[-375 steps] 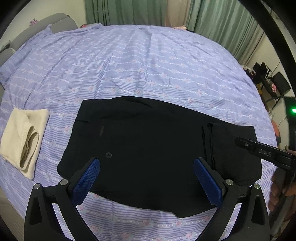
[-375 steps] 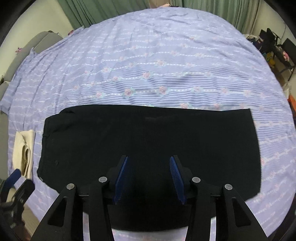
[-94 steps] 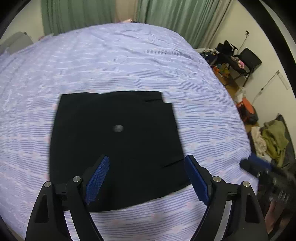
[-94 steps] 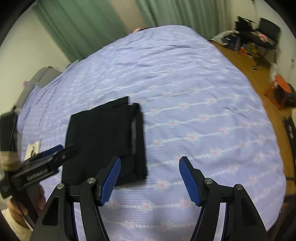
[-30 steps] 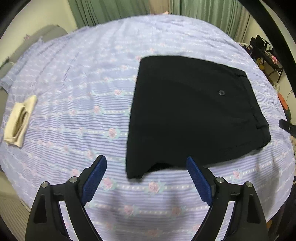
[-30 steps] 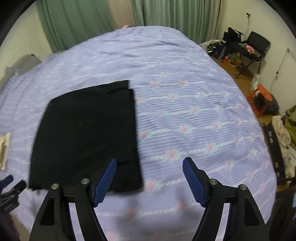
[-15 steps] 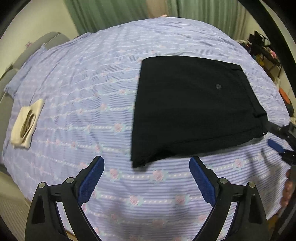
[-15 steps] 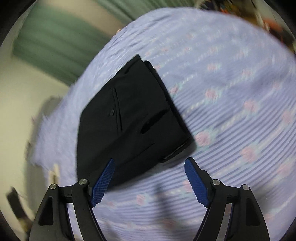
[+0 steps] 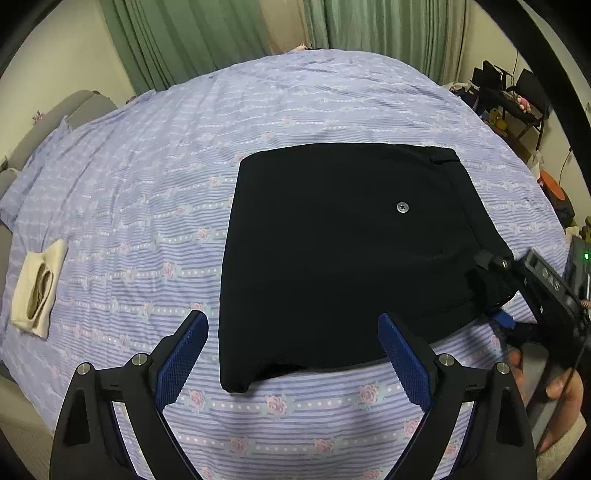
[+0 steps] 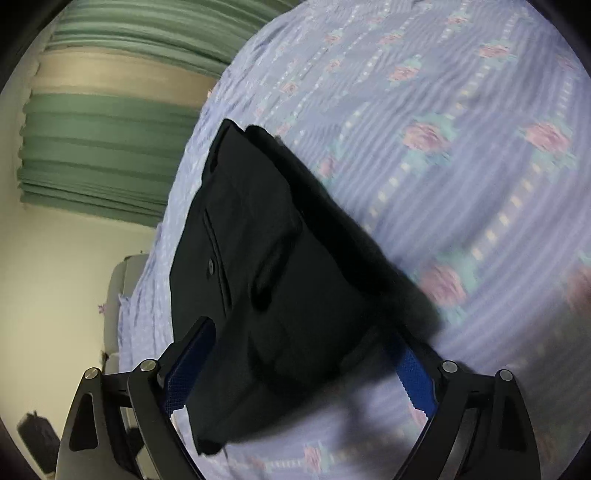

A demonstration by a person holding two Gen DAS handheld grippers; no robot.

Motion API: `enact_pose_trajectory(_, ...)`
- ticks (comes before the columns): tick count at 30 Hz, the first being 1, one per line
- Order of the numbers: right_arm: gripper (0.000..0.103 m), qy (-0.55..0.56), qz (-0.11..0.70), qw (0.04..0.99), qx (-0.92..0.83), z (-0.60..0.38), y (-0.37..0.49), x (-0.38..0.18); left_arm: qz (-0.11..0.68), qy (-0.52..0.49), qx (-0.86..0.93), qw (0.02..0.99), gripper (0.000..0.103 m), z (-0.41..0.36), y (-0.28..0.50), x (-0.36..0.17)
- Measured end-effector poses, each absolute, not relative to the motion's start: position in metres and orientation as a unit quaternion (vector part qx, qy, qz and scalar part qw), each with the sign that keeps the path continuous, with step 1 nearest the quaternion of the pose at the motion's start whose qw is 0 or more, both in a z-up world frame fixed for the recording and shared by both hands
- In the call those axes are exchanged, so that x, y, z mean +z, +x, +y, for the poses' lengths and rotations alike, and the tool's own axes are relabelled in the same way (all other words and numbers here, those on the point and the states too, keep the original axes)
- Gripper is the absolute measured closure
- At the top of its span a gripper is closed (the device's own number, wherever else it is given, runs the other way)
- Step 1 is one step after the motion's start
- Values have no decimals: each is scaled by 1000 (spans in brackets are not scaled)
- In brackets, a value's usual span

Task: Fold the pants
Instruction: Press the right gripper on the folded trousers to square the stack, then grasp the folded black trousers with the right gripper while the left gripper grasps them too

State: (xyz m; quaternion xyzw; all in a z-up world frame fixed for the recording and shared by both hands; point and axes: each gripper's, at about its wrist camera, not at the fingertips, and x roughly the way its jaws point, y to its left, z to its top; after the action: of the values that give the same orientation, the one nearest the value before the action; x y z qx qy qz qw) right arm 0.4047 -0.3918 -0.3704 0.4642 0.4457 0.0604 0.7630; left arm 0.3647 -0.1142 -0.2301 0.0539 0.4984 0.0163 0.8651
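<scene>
The black pants [image 9: 332, 251] lie folded into a flat square on the bed sheet [image 9: 147, 177], a metal button facing up. My left gripper [image 9: 293, 358] hovers open over their near edge, its blue pads apart on either side of the near left corner and touching nothing. My right gripper [image 9: 491, 288], held by a hand at the right, straddles the near right corner. In the right wrist view it is rolled to one side. Its jaws are opening, and the pants [image 10: 277, 277] lie between the blue pads [image 10: 410, 365], which do not press on them.
A folded cream cloth [image 9: 37, 288] lies near the bed's left edge. Green curtains [image 9: 221, 33] hang behind the bed. A chair and clutter [image 9: 517, 99] stand on the floor to the right. A dark device with a green light [image 9: 585, 256] sits at the right edge.
My right gripper has dropped, rolled sideways and come onto the pants' near right corner, its jaws wider. The left gripper has shifted a little; the pants lie as before.
</scene>
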Motion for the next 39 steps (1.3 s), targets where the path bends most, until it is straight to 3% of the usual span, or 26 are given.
enact_pose_trajectory(8,8,474,429,768,46,-384,430,-376,504,51,16,862,9,-115,371,-236)
enact_pose_trajectory(10,12,475,432,766,33,-383,433,-375,504,48,15,862,9,-115,371,-236)
enact_pose_trajectory(12,33,469,442,764,15,-385,429,-373,502,50,18,863,9,-113,372,-236)
enact_pose_trajectory(14,48,470,451,759,-4,-389,427,-371,501,47,22,864,9,-108,374,-236)
enact_pose_trajectory(18,71,453,448,771,-1,-387,422,-350,510,17,30,860,9,-88,382,-241)
enact_pose_trajectory(20,75,415,450,790,-7,-379,425,-334,512,6,33,859,9,-77,387,-245)
enact_pose_trajectory(31,77,191,486,848,-90,-332,436,-313,547,-117,-22,829,9,24,448,-278)
enact_pose_trajectory(39,77,150,486,854,-108,-328,434,-317,569,-122,-147,800,14,19,487,-312)
